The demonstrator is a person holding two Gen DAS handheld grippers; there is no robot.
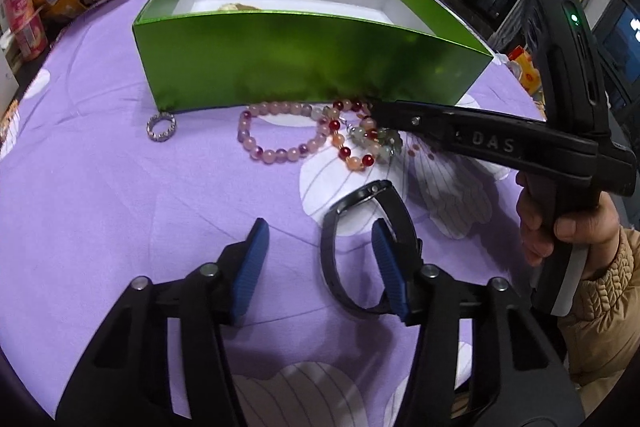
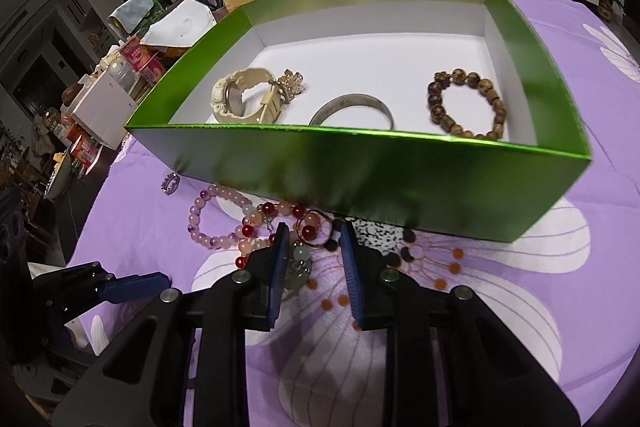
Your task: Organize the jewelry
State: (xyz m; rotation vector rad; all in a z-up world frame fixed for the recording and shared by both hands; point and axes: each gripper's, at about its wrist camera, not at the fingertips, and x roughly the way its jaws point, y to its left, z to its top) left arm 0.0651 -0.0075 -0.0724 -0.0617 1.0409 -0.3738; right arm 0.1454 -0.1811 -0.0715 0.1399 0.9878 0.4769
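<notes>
The right gripper (image 2: 311, 259), fingers apart, is hovering over the pale green pendant (image 2: 298, 267) at 6 o'clock of the green box (image 2: 400, 179), while the left gripper (image 1: 320, 263) is waiting with fingers apart beside the black watch (image 1: 360, 227)

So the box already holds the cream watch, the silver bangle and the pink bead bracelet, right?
Not quite. The third piece in the green box is the brown wooden bead bracelet, beside the cream watch and silver bangle. The right wrist view shows the pink bead bracelet lying outside on the cloth.
</notes>
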